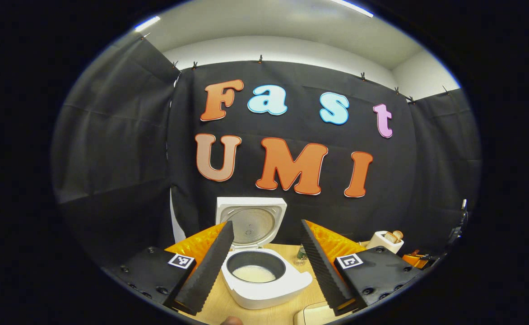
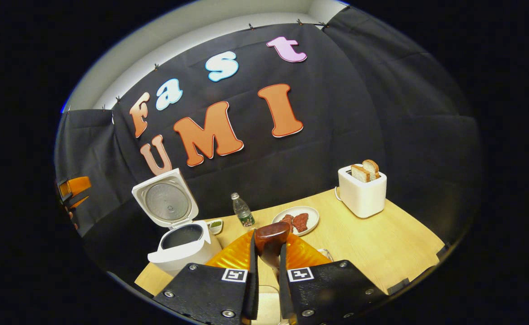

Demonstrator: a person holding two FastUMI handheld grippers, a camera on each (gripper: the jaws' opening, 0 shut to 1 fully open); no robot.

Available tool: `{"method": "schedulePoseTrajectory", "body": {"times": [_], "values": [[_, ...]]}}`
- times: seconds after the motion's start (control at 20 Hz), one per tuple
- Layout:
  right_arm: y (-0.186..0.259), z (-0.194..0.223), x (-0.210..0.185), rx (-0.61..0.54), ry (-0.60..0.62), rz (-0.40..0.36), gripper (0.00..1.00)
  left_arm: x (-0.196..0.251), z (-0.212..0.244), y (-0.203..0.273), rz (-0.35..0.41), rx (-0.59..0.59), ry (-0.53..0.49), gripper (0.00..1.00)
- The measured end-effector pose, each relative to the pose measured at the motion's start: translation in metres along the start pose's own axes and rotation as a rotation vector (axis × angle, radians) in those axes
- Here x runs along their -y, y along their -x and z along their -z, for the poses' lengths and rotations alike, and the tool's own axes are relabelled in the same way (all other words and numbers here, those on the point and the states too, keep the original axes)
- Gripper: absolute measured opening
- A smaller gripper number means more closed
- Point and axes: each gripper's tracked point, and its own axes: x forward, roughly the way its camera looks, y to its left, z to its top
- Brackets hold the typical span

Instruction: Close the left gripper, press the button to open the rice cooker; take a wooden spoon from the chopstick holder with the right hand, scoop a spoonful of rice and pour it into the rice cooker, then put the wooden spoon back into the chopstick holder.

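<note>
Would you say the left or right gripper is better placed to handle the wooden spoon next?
Right. The right gripper is shut on the wooden spoon. The left gripper is open and holds nothing, facing the open rice cooker.

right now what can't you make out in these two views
- Wooden spoon, right gripper view: the right gripper's fingers hide its handle, and the bowl's inside faces away.
- Chopstick holder, left gripper view: possibly the pale object cut off by the bottom edge.
- Small dish: too small to tell its contents.
</note>
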Motion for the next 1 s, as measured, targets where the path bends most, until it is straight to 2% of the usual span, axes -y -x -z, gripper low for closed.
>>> {"method": "schedulePoseTrajectory", "body": {"times": [0.3,0.6,0.8,1.0], "values": [[0.006,0.043,-0.046,-0.048,0.004,-0.05,0.18,0.004,0.004,-0.001,0.02,-0.005,0.011,0.98],[-0.021,0.102,-0.046,-0.113,0.1,0.009,0.18,-0.006,0.024,0.0,0.021,-0.065,-0.013,0.98],[-0.029,0.127,-0.051,-0.094,0.228,0.015,0.18,-0.013,0.035,0.003,0.008,-0.088,0.0,0.98],[-0.027,0.154,-0.053,-0.104,0.18,-0.024,0.18,-0.017,0.042,0.004,0.002,-0.101,0.007,0.99]]}}
